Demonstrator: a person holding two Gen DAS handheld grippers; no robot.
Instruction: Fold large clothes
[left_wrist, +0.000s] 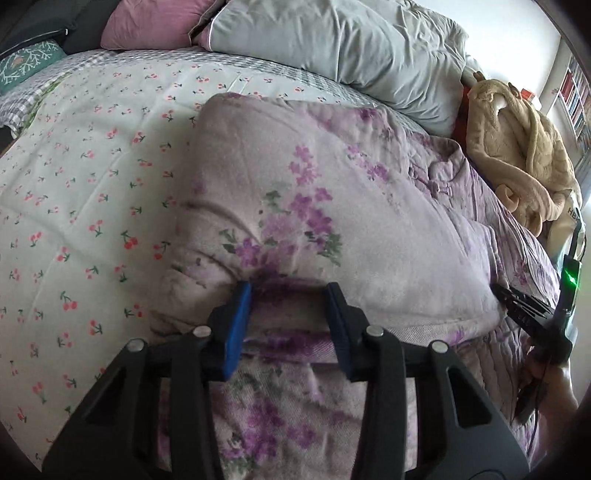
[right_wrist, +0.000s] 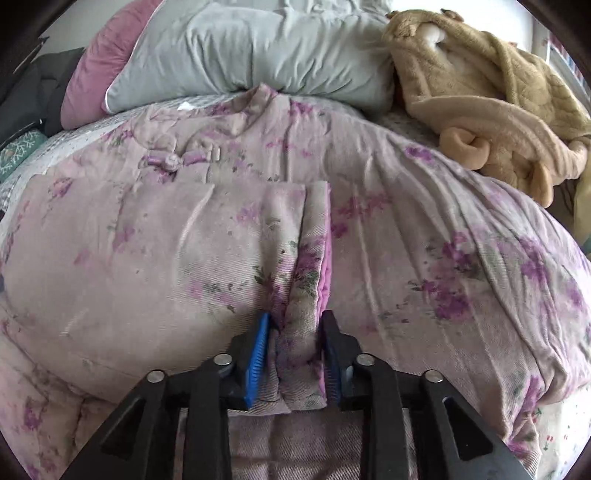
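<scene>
Padded floral jacket (right_wrist: 406, 240) fold pinched in right gripper (right_wrist: 295, 343); left gripper (left_wrist: 288, 310) parted.

Cherry-print bedspread (left_wrist: 92, 184) covering the bed; grey pillow (right_wrist: 258, 55) overlapping pink pillow (right_wrist: 96, 70) at its head; tan plush blanket (right_wrist: 491, 96) beside them.
</scene>
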